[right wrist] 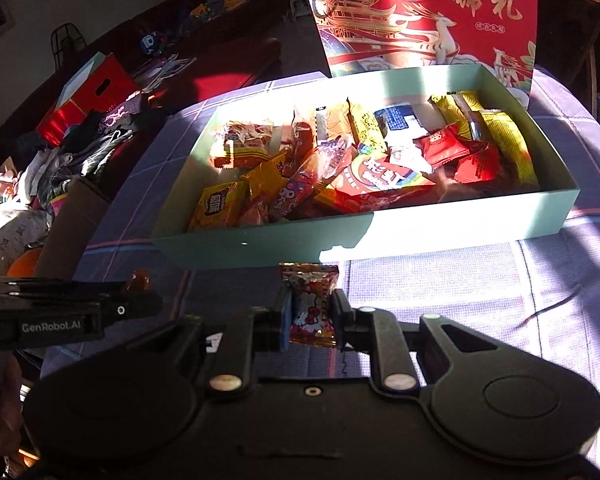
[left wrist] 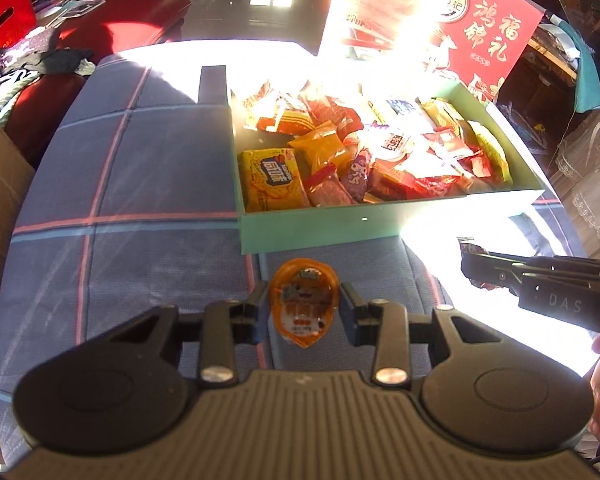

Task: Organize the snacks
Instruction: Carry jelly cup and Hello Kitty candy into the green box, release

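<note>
Left wrist view shows my left gripper [left wrist: 305, 307] clamped across a light, rigid jelly cup [left wrist: 303, 309], while my right gripper [right wrist: 311, 314] pinches a soft, crinkly candy packet [right wrist: 310, 304] at mid-body.

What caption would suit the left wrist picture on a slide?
Left claw grips an orange jelly cup before a green box of snacks on a checked cloth.

left wrist: looks down-forward, close | right wrist: same | shared: snack box [left wrist: 320, 228] on tablecloth [left wrist: 140, 184]
</note>
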`<state>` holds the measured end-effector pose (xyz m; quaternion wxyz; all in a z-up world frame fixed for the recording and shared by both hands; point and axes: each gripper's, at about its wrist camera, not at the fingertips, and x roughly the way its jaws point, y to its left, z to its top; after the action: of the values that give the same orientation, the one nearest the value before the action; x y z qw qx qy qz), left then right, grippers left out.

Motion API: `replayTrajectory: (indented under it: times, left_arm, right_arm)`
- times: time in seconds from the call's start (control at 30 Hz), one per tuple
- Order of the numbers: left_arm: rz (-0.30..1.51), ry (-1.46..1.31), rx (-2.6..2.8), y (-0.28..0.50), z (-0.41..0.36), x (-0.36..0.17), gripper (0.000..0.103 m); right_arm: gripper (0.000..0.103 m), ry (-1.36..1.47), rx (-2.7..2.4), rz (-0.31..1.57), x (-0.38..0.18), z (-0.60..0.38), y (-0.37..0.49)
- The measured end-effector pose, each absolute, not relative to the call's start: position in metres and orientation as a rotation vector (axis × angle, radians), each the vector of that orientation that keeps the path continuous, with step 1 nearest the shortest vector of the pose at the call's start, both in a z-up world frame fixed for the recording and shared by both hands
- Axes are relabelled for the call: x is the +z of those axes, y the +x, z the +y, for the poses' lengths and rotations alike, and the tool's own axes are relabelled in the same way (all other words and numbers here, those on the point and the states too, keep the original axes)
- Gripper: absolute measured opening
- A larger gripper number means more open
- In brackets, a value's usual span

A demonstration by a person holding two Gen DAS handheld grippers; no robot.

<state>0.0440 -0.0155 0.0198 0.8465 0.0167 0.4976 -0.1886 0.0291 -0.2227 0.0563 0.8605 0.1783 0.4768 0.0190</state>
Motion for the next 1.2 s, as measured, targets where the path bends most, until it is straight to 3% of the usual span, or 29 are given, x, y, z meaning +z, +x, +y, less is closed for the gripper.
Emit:
replayTrajectory:
  times: [0.3,1.1,1.17,1.2]
  left_arm:
    - [0.994,-0.001,-0.405,0.107,-0.049,0.052,0.035]
    - [1.006,0.068,-0.338,0.230,-0.103,0.035,0.036]
    - [1.003,0.071,-0.307,0.233,-0.105,0.033,0.051]
    - [1.002,0.074,-0.293,0.233,-0.105,0.032,0.073]
  right_arm:
    - [0.020,0.415,-0.015,0.927,0.082,-0.270,0.075]
    - [0.022,0.473,-0.121,0.918,0.046,-0.347,0.192]
    - [0.031,0.474,-0.145,0.898,0.045,-0.351,0.197]
    - [0.047,0.477,-0.153,0.892,0.045,-0.353,0.198]
